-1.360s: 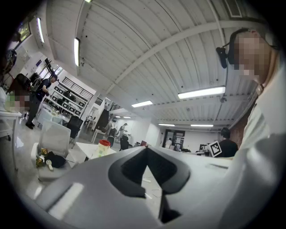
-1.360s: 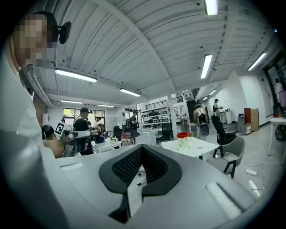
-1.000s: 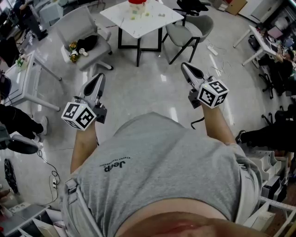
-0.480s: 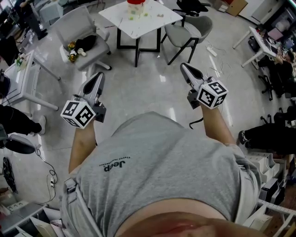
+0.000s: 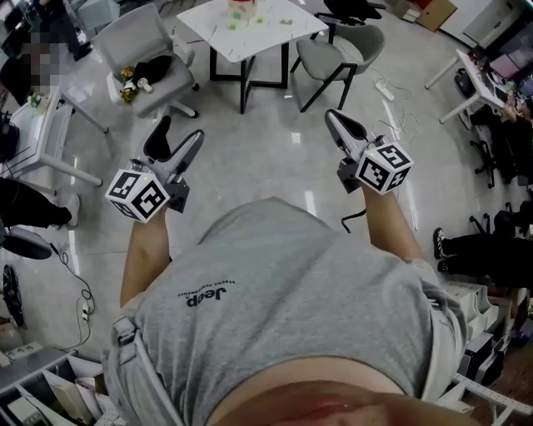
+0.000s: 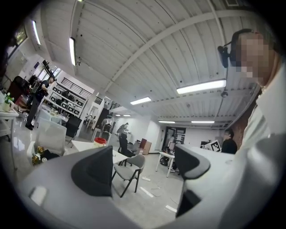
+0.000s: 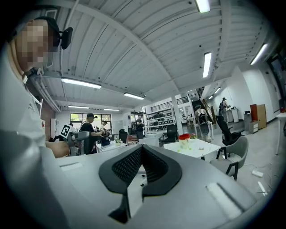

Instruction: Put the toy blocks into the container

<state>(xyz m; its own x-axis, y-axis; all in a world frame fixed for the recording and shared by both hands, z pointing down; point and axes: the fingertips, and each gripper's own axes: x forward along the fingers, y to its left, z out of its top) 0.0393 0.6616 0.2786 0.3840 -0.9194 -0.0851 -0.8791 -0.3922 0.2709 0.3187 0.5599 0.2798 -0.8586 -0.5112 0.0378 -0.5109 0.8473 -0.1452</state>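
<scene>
Well ahead of both grippers the tabletop (image 5: 268,42) is seen, with what seem toy blocks (image 5: 250,20) by a red container (image 7: 184,136); the left gripper (image 5: 178,133) jaws have just been opened, empty, the right gripper (image 5: 334,119) jaws are closed

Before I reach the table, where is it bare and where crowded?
The table is bare at its near corner, in front of the blocks. It is crowded farther back, where the container stands with blocks beside it. The floor up to the table is clear; a loaded chair stands left of it, an empty chair right.
</scene>
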